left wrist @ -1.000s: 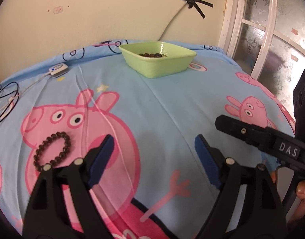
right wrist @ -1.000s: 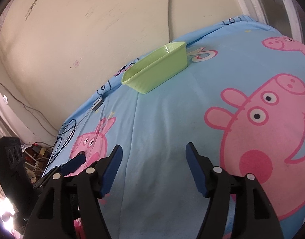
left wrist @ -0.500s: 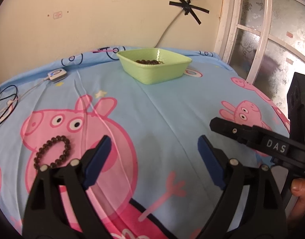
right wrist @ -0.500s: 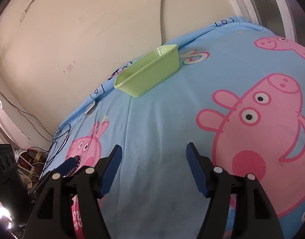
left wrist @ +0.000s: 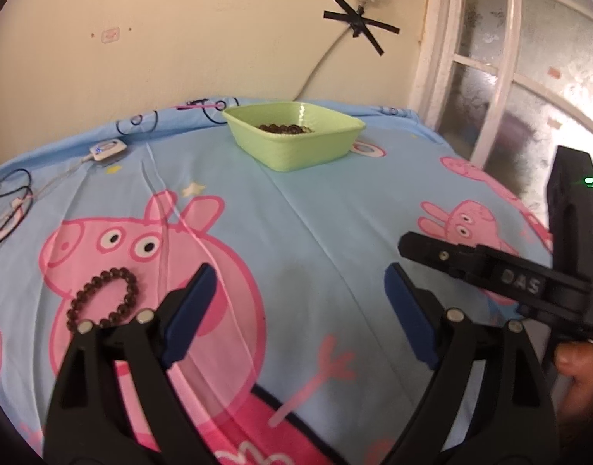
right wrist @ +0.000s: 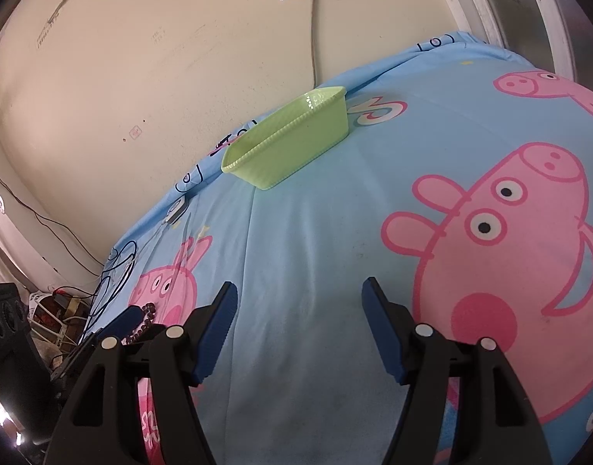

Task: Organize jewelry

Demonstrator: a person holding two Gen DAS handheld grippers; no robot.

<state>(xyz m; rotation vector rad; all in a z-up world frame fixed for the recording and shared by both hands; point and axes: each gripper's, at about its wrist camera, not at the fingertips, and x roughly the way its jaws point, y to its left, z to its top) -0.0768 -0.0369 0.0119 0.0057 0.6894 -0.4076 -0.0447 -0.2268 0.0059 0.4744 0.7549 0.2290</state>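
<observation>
bracelet (left wrist: 102,297) lies on sheet (left wrist: 296,209), just left of our left gripper (left wrist: 300,306) | left gripper tilted down, wide, empty | bowl (left wrist: 296,147) far back holds beads | right gripper (right wrist: 298,329) tilted down, parted, empty

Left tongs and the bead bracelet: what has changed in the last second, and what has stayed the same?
The left tongs opened a little wider and are empty; nothing was gripped or released. The bead bracelet lies in the same place on the cloth, the green dish holds its beads, and the right tongs remain open.
</observation>
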